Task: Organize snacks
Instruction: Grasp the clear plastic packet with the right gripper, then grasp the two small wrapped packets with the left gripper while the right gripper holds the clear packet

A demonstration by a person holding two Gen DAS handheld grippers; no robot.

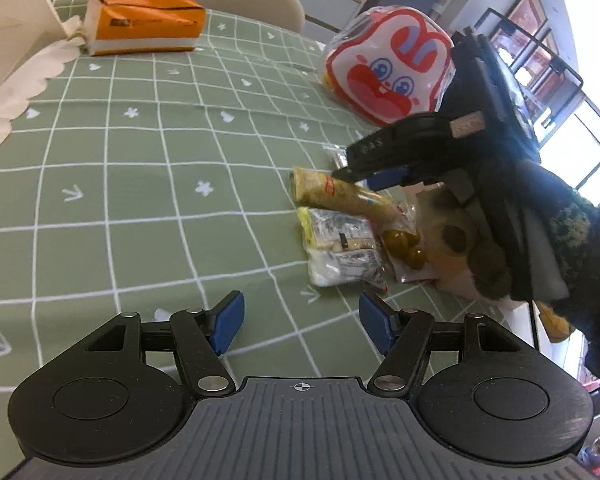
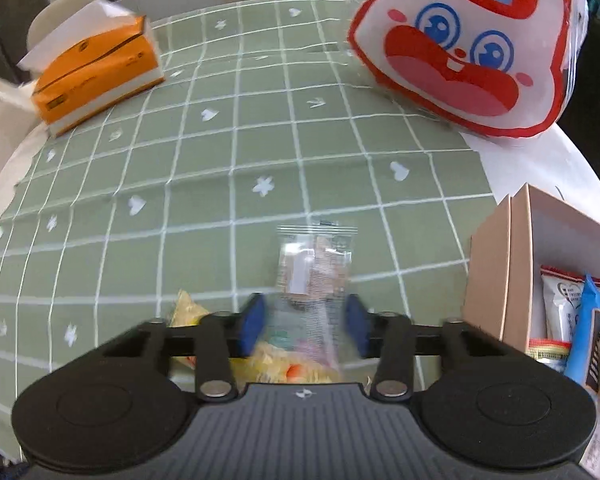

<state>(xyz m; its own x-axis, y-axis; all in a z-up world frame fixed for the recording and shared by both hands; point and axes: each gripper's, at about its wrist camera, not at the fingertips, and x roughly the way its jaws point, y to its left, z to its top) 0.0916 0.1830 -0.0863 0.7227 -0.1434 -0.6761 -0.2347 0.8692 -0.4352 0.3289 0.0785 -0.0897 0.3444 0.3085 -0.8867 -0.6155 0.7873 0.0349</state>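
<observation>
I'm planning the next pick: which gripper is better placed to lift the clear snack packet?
The right gripper: the clear snack packet already lies between its pads. The left gripper hovers open over bare tablecloth, short of the snacks.

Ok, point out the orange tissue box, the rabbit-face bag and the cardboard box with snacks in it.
orange tissue box [image 2: 96,80]: right wrist view, on its orange top face.
rabbit-face bag [image 2: 456,80]: right wrist view, on the printed red mouth.
cardboard box [image 2: 488,276]: right wrist view, on its brown outer wall.
</observation>
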